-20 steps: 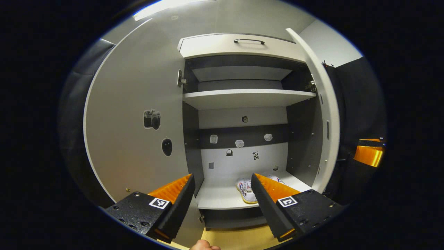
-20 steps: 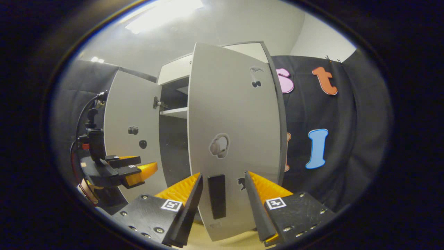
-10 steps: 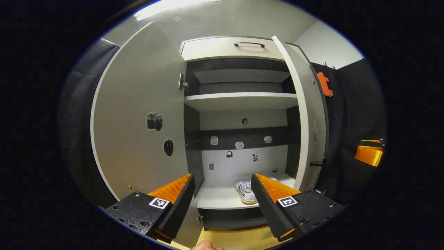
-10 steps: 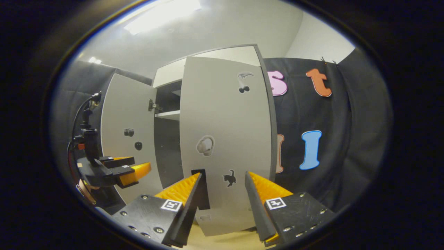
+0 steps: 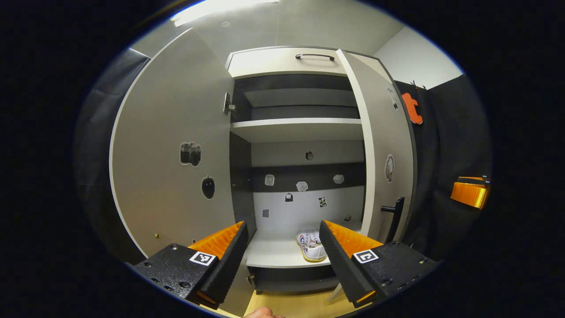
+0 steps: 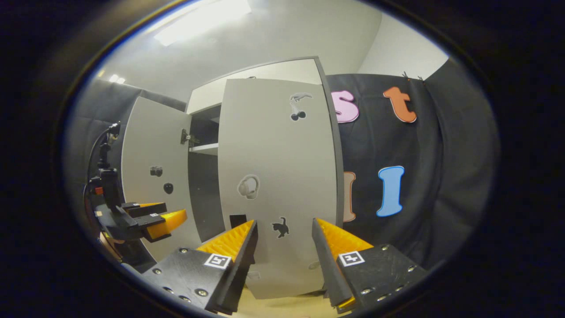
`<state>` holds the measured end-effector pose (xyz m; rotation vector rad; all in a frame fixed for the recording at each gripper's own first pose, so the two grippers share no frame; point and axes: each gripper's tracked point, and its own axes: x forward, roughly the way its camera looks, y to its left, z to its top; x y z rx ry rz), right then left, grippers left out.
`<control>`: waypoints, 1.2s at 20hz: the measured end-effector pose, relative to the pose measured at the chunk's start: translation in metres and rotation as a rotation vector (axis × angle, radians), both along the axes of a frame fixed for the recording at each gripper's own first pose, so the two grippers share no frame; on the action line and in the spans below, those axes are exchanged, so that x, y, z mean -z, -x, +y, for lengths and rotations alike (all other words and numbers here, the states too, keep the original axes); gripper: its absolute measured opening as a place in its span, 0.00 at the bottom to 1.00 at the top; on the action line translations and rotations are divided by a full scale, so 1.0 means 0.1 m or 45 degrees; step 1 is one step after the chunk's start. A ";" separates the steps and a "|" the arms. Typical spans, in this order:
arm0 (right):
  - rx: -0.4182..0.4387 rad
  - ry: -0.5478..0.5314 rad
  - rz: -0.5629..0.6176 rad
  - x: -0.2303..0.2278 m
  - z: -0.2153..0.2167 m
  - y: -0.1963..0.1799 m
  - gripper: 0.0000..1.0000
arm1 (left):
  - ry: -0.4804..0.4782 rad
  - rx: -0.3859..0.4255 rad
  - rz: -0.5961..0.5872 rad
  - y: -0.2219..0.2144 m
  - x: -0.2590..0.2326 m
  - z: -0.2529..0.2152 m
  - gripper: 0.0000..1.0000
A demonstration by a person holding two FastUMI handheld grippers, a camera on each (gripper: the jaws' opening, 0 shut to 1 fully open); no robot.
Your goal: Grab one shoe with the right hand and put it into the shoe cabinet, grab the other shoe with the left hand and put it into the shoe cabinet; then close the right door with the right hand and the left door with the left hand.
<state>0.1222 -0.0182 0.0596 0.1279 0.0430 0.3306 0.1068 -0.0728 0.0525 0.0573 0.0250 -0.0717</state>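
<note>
In the left gripper view the shoe cabinet (image 5: pixel 304 128) stands ahead, its left door (image 5: pixel 172 145) wide open and its right door (image 5: pixel 382 150) about half shut, black handle (image 5: pixel 393 212) showing. A white shoe (image 5: pixel 311 245) lies on the bottom shelf (image 5: pixel 273 254). My left gripper (image 5: pixel 282 251) is open and empty, back from the cabinet. In the right gripper view my right gripper (image 6: pixel 282 247) is open and empty, close to the outer face of the right door (image 6: pixel 278 176). The left gripper (image 6: pixel 150 218) appears there at the far left, before the left door (image 6: pixel 154 176).
An upper shelf (image 5: pixel 300 126) and a top drawer with a dark handle (image 5: pixel 315 56) sit above the shoe. Black cloth wall (image 6: pixel 410 176) hangs right of the cabinet. Pale wooden floor (image 5: pixel 287 304) lies below. An orange finger of the right gripper (image 5: pixel 470 194) shows at the right edge.
The right door has swung further toward shut, hiding more of the cabinet's right side and part of the shoes. The right gripper followed the door; the left gripper stayed put.
</note>
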 end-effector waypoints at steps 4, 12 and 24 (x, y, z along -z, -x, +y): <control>0.003 -0.003 0.004 0.01 -0.03 -0.05 0.73 | -0.003 0.004 -0.003 -0.02 -0.03 -0.03 0.98; -0.017 0.000 0.012 0.06 0.01 -0.08 0.70 | 0.003 -0.012 -0.011 0.10 -0.17 -0.02 0.97; -0.172 -0.017 0.062 0.17 0.41 -0.06 0.70 | -0.012 -0.138 -0.054 0.58 -0.50 0.33 1.00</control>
